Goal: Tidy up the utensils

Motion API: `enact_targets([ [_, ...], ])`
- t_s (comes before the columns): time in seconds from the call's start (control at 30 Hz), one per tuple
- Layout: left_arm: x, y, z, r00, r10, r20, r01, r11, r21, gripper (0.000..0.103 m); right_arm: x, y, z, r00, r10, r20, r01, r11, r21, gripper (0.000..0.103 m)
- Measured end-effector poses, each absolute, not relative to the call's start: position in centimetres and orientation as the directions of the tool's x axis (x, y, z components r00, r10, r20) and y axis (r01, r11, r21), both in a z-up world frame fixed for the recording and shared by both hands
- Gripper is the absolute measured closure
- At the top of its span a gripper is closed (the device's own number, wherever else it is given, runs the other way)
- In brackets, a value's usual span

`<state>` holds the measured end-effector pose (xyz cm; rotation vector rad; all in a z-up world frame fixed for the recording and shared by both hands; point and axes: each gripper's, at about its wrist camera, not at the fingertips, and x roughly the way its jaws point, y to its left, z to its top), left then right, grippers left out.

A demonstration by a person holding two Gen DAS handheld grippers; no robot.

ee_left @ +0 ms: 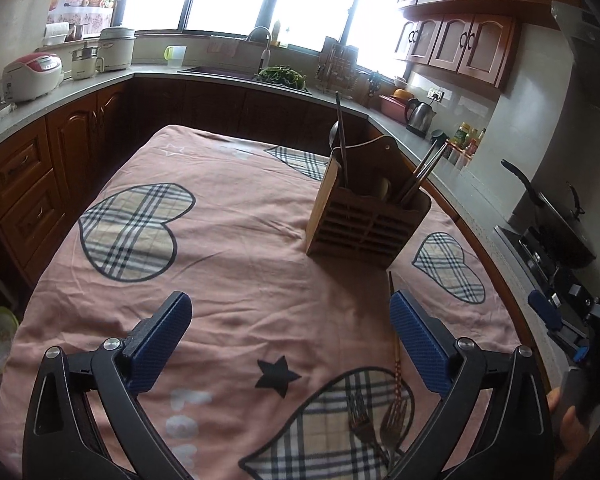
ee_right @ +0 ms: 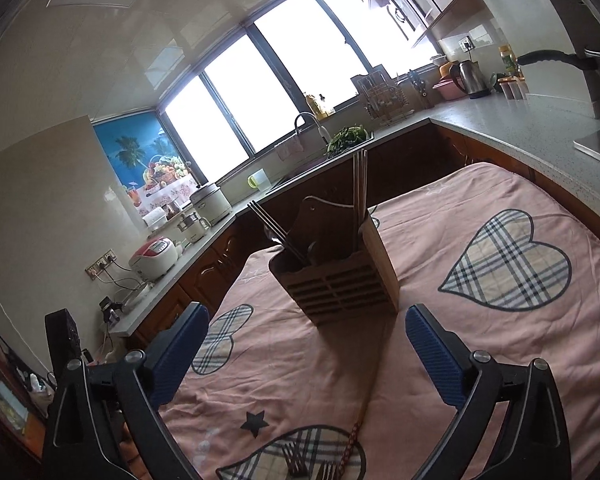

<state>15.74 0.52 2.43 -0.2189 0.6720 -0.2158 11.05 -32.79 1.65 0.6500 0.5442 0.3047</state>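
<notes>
Forks [ee_left: 370,426] and a chopstick [ee_left: 397,364] lie at the frame's bottom, between the spread left gripper [ee_left: 290,320] fingers. The right gripper [ee_right: 308,330] is spread too, the holder [ee_right: 336,276] just above it.

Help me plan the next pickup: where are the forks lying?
In the left wrist view, two forks lie side by side on the pink tablecloth, near the bottom edge, beside a chopstick, well short of the wooden holder.

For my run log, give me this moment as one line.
left gripper open, empty | right gripper open, empty | forks on cloth | holder has chopsticks
</notes>
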Motion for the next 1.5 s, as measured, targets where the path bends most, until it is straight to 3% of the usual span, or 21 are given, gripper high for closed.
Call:
enact_targets([
  [0.23, 10.6, 1.5, 1.1, 0.768, -0.232, -0.596, 0.096, 0.963, -0.251, 0.002, 5.2, -32.0, 1.1, 0.833, 0.364, -0.417, -0.066, 0.813, 0.578, 0.003],
  [0.67, 3.7, -0.4, 3.1, 0.854, -0.136, -0.502, 0.108, 0.99, -0.085, 0.0, -0.9, -30.5, 3.0, 0.891, 0.213, -0.402, -0.035, 0.913, 0.406, 0.0],
  [0.87, 3.2, -2.6, 5.7, 0.912, -0.099, -0.398, 0.118, 0.993, 0.022, 0.0, -0.2, -31.2, 6.1, 0.917, 0.195, -0.349, -0.059, 0.929, 0.365, 0.0],
  [1.0, 3.6, -2.7, 5.0, 0.939, -0.054, -0.34, 0.06, 0.998, 0.007, 0.0, -0.3, -30.9, 5.6, 0.943, 0.139, -0.303, -0.027, 0.938, 0.346, 0.0],
  [1.13, 3.6, -2.6, 3.5, 0.939, -0.03, -0.342, 0.028, 1.0, -0.012, 0.0, -1.3, -30.2, 3.4, 0.956, 0.099, -0.276, 0.003, 0.938, 0.347, 0.0],
  [1.5, 2.6, -2.4, 1.6, 0.934, 0.006, -0.358, 0.003, 1.0, 0.024, 0.0, -1.0, -28.2, 1.3, 0.945, 0.109, -0.308, -0.012, 0.953, 0.301, 0.0],
])
